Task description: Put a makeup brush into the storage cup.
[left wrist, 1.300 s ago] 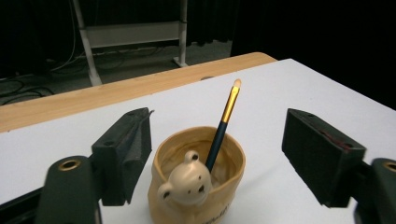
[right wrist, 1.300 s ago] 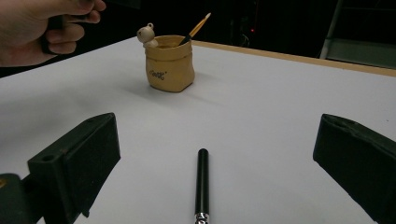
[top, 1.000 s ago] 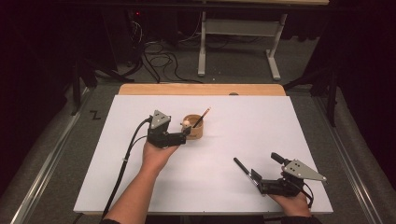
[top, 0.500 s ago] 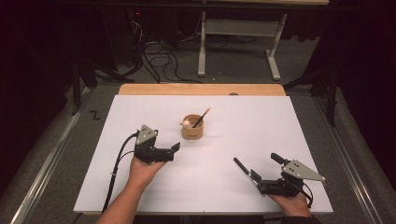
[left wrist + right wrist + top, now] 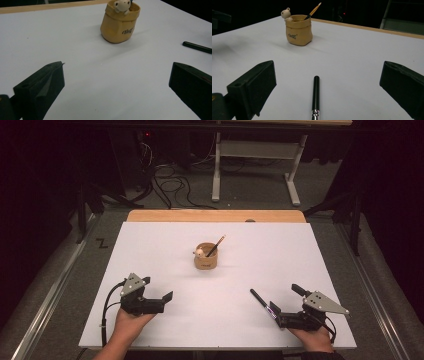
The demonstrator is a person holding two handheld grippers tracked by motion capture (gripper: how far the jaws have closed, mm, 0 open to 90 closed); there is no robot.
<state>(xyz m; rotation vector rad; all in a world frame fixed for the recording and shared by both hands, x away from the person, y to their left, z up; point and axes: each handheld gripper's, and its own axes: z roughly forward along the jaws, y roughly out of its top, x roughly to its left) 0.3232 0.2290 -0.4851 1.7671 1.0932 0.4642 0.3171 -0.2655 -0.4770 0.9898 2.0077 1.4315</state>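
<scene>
On the white table (image 5: 150,250) the left gripper (image 5: 162,301) rests with its jaws wide and nothing between them, well apart from the yellow pen cup (image 5: 205,257) holding a pencil (image 5: 216,247), while the right gripper (image 5: 284,304) stands wide open around a black pen (image 5: 262,303) lying flat.

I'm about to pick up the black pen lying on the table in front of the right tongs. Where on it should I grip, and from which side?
Grip the black pen on its plain barrel near the middle, coming straight down from above. It lies flat on the white table, pointing away between the open right tongs, so the jaws can close across its thin width.
</scene>
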